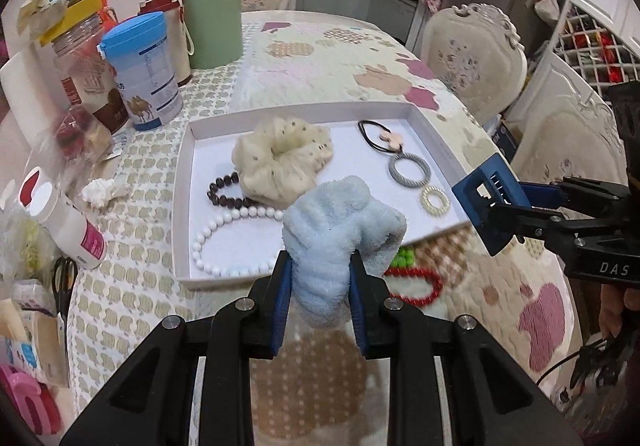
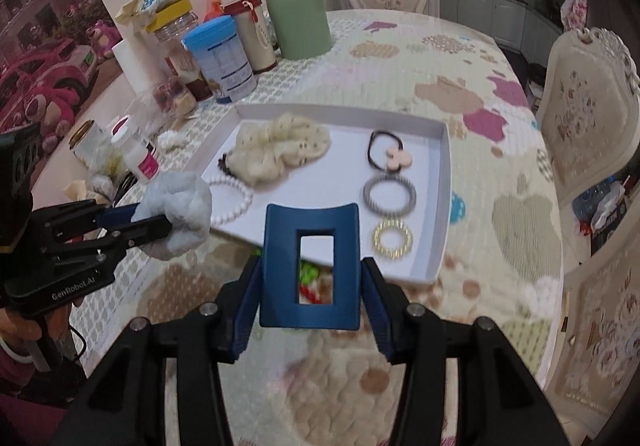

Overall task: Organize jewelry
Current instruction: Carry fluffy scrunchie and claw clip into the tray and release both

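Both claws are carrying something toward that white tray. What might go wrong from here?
1. The blue hair clip sits between the right claw pads by its side edges only, so it might twist or slip out.
2. The fluffy blue scrunchie in the left claw hangs over the white bead bracelet; dropped there, it could bury it.
3. The tray is shallow, so a nudge might shift it.

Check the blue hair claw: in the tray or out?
Out. The right gripper holds the blue hair claw above the white tray's near edge.
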`<state>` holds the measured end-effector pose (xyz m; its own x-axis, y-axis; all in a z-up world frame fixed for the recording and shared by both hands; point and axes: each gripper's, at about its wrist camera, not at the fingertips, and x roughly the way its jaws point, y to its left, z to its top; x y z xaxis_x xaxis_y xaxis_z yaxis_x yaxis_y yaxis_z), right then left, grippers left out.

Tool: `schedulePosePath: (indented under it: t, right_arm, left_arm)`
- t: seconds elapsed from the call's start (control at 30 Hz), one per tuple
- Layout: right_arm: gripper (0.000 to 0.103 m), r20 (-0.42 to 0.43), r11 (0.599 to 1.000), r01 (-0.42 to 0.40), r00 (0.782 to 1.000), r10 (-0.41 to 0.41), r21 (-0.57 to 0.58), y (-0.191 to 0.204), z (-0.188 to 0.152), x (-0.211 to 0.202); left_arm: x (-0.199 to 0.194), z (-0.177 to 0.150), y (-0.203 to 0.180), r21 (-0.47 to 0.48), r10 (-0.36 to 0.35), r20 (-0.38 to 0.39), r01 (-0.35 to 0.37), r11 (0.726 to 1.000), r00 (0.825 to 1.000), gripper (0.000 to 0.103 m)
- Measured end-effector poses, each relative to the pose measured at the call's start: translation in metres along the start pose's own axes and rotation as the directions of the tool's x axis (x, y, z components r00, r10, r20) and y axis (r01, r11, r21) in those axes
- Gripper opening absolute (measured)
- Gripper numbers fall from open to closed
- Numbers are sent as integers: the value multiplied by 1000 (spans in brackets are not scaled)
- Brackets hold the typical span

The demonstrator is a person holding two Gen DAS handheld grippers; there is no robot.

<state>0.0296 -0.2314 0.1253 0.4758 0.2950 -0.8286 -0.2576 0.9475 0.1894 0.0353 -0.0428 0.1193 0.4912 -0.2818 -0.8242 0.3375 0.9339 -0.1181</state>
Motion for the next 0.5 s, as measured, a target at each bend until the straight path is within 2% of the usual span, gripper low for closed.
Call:
schedulePosePath:
  t: [0.5]
  right_arm:
    - [50,-18,1000,-4,1000,4,21,-21,54,46]
  left_arm:
    - [53,28,-1,-50,-1,-52,-1,999,999,3]
